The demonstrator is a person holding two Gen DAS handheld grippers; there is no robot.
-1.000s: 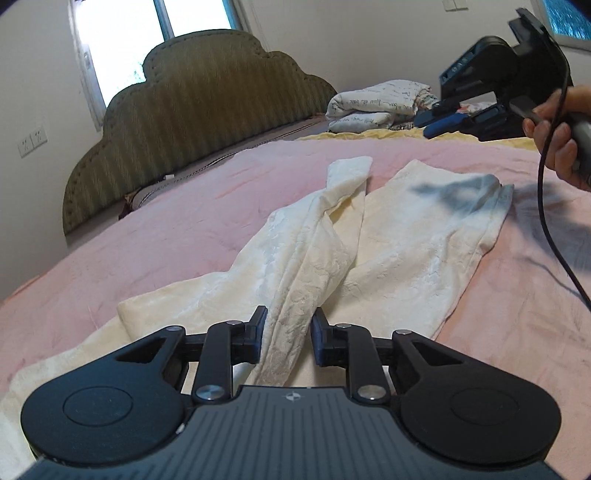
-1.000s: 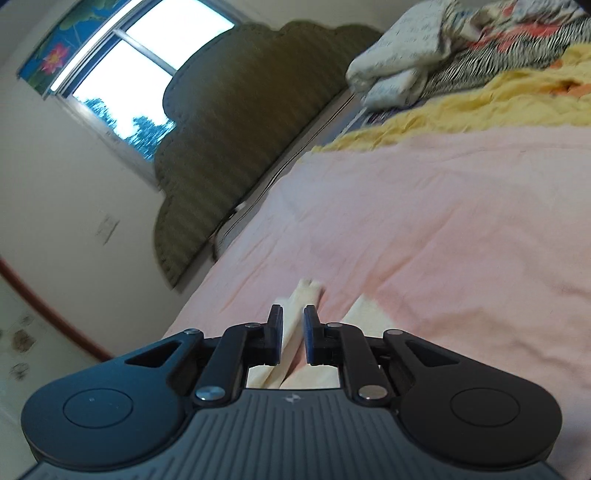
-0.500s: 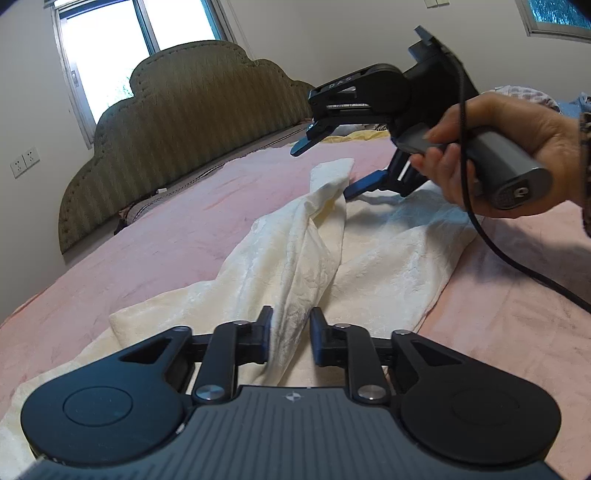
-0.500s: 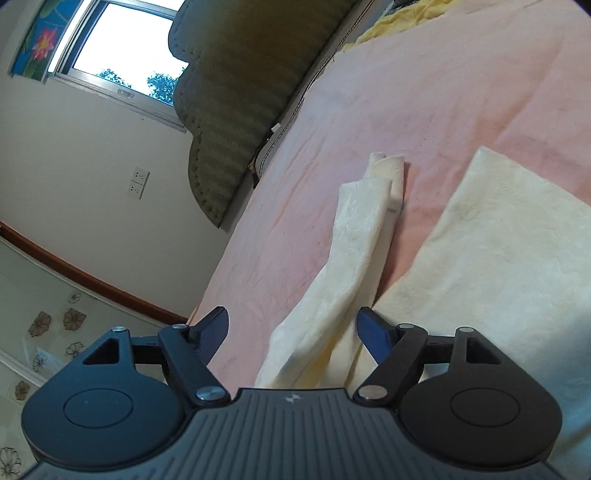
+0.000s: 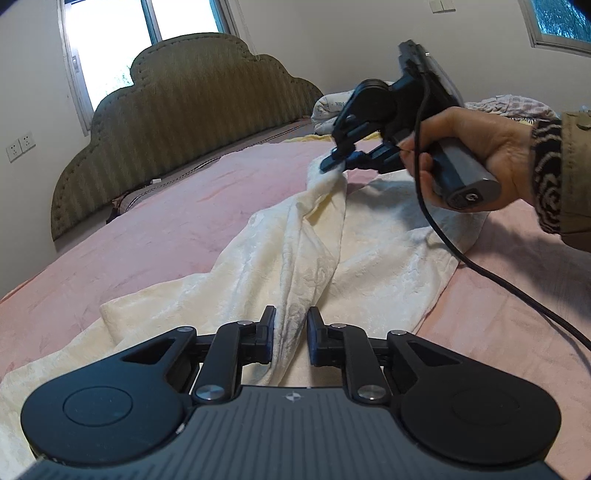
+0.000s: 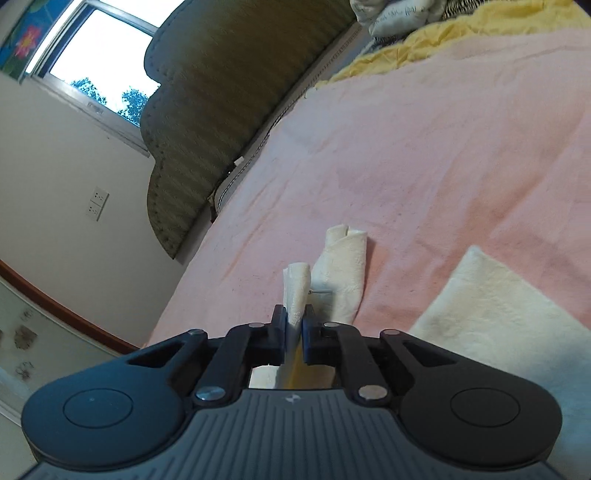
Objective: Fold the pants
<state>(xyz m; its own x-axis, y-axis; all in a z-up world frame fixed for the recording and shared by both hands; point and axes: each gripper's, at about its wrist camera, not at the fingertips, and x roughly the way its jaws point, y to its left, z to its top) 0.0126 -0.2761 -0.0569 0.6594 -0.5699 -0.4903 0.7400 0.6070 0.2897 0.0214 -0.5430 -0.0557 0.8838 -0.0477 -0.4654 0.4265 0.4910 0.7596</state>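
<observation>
Cream textured pants (image 5: 306, 258) lie spread on a pink bedspread (image 5: 159, 229). My left gripper (image 5: 290, 332) is shut on a bunched ridge of the pants near the waist end. My right gripper (image 5: 334, 162) is seen in the left wrist view, held by a hand (image 5: 484, 147), shut on the far hem of one leg and lifting it. In the right wrist view the right gripper (image 6: 294, 325) pinches that cream hem (image 6: 297, 291), with the other leg (image 6: 491, 306) flat at right.
A green padded headboard (image 5: 184, 122) stands at the bed's far side under a window (image 5: 144, 40). Folded bedding (image 6: 399, 14) and a yellow blanket (image 6: 443, 44) lie at the far right. A black cable (image 5: 498, 280) trails from the right gripper across the bed.
My right gripper came down from above the bed, opened over the leg hem, then shut on it and lifted it. My left gripper stayed shut on the pants.
</observation>
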